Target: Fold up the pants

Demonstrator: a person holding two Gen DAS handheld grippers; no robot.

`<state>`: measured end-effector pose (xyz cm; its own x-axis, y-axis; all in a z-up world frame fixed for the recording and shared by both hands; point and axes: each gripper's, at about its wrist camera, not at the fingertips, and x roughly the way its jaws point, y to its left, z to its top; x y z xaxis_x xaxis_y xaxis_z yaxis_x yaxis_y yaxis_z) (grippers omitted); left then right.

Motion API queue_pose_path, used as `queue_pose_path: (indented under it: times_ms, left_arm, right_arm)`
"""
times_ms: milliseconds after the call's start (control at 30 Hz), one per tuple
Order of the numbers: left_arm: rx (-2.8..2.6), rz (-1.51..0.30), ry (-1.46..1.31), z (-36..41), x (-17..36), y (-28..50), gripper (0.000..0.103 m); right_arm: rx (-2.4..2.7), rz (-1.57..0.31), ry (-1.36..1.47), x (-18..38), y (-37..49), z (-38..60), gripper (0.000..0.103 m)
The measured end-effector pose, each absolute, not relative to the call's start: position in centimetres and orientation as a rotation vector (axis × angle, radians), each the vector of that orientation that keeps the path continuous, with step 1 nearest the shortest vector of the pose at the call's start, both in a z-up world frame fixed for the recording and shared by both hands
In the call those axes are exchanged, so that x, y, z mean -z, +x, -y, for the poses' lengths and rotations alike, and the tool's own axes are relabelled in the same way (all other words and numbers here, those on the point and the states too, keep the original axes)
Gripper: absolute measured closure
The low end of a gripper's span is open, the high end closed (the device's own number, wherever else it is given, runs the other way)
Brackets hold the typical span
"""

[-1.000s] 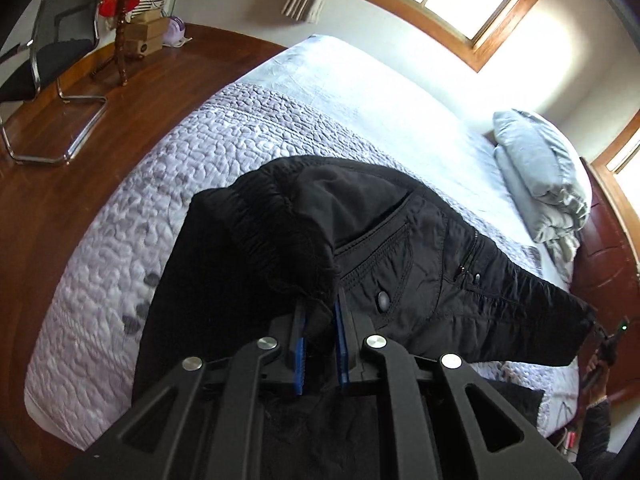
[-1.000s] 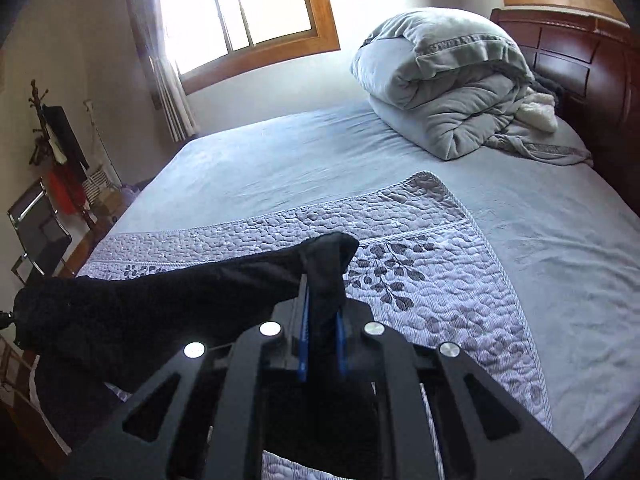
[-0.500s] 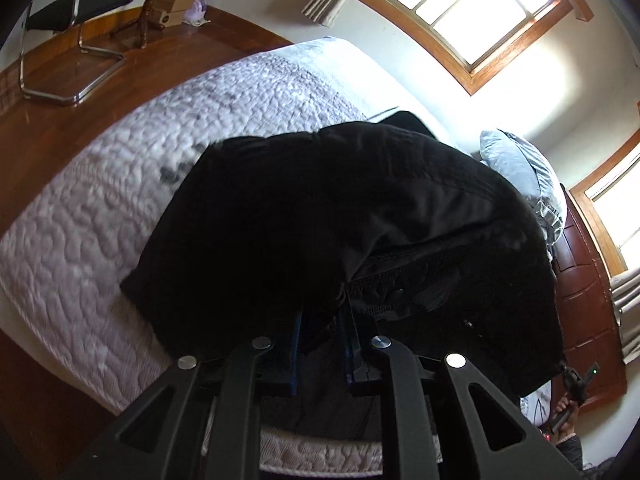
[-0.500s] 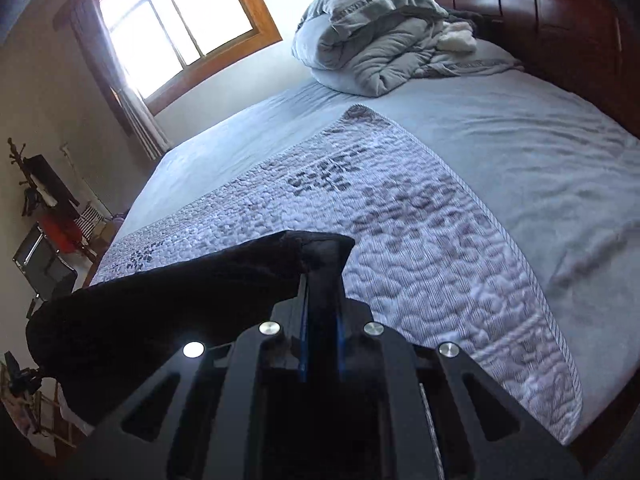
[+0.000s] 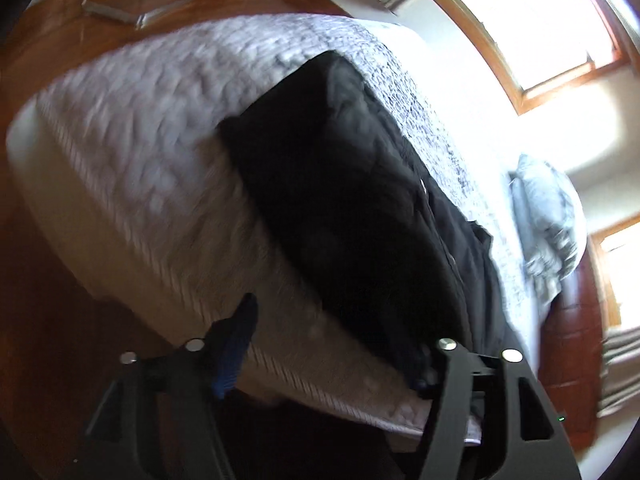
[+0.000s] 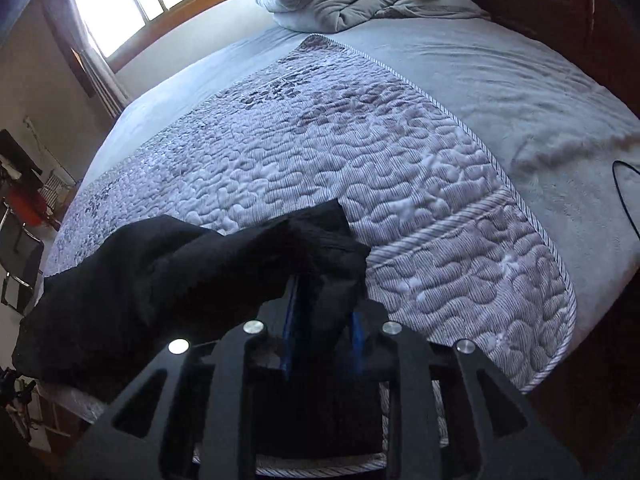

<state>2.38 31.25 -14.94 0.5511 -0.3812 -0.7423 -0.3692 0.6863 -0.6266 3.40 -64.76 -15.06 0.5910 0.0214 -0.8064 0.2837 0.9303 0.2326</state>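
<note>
Black padded fabric pants (image 5: 360, 200) are laid on the quilted grey bedspread (image 6: 360, 152); left gripper (image 5: 332, 340) just opened wide, empty; right gripper (image 6: 324, 320) just parted, fabric loosely between.

The left wrist view is motion-blurred; the pants (image 5: 360, 208) hide the left gripper's (image 5: 340, 336) right fingertip. Black cloth between the right gripper's (image 6: 322, 312) fingers hides whether the pads press it

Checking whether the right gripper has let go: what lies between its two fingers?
In the right wrist view, a bunched end of the black pants lies between the right gripper fingers, whose jaws have just been opening.
</note>
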Motion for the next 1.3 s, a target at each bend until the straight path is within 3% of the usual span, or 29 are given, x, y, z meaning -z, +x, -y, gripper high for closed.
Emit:
queue_pose_path:
  times_ms: [33, 100, 167, 267, 433, 467, 500, 600, 667, 767, 900, 1000, 1067, 1133, 1200, 1267, 1300]
  left_arm:
    - [0.008, -1.022, -0.886, -31.3, 15.1, 1.8, 0.032]
    - [0.007, -1.005, -0.933, -31.2, 15.1, 0.2, 0.032]
    - [0.058, -0.962, -0.945, -30.2, 13.9, -1.0, 0.031]
    - [0.104, -0.887, -0.876, -28.6, 11.7, -1.1, 0.015]
    - [-0.046, -0.956, -0.804, -28.7, 12.0, 3.4, 0.017]
    - [-0.059, -0.963, -0.806, -28.6, 12.4, 4.0, 0.023]
    - [-0.056, -0.959, -0.810, -28.6, 12.6, 4.6, 0.048]
    - [-0.070, -0.948, -0.782, -28.2, 12.2, 6.8, 0.081]
    - [-0.029, -0.876, -0.787, -28.1, 10.5, 8.3, 0.089]
    - [0.000, -0.782, -0.706, -27.6, 7.4, 9.1, 0.091]
    - [-0.066, -0.867, -0.558, -27.9, 8.9, 10.5, 0.091]
    - [-0.132, -0.993, -0.624, -29.7, 13.4, 10.2, 0.090]
    - [-0.131, -0.964, -0.627, -29.6, 14.1, 9.5, 0.089]
    - [-0.143, -0.934, -0.635, -29.3, 13.6, 8.3, 0.082]
    - [-0.156, -0.928, -0.666, -28.9, 13.2, 7.3, 0.054]
    - [-0.155, -0.939, -0.678, -28.1, 12.8, 6.3, 0.036]
    - [-0.154, -0.946, -0.671, -27.7, 12.5, 6.1, 0.035]
  right_arm:
    - [0.167, -0.934, 0.357, 15.2, 3.0, 64.8, 0.064]
    - [0.183, -0.937, 0.372, 15.2, 2.3, 65.0, 0.060]
    - [0.192, -0.937, 0.390, 15.1, 1.5, 65.2, 0.059]
    - [0.213, -0.931, 0.408, 14.8, 0.7, 65.5, 0.057]
    - [0.237, -0.922, 0.456, 14.8, -0.4, 66.1, 0.057]
    - [0.241, -0.922, 0.460, 14.8, -0.8, 66.1, 0.057]
    - [0.247, -0.921, 0.460, 14.7, -1.1, 66.0, 0.056]
    - [0.275, -0.925, 0.446, 14.5, -2.2, 66.0, 0.054]
    - [0.271, -0.914, 0.464, 14.2, -2.8, 66.0, 0.053]
    - [0.266, -0.900, 0.470, 13.6, -3.3, 65.7, 0.052]
    - [0.250, -0.871, 0.522, 12.8, -4.2, 65.7, 0.049]
    - [0.211, -0.842, 0.636, 12.2, -5.2, 65.4, 0.047]
    - [0.137, -0.812, 0.695, 11.3, -5.4, 64.3, 0.046]
    - [0.059, -0.799, 0.733, 10.4, -5.0, 62.9, 0.035]
    - [0.002, -0.809, 0.780, 10.1, -4.1, 61.4, 0.032]
    - [-0.035, -0.831, 0.848, 10.3, -3.1, 60.2, 0.032]
    - [-0.057, -0.842, 0.887, 10.6, -2.7, 59.7, 0.032]
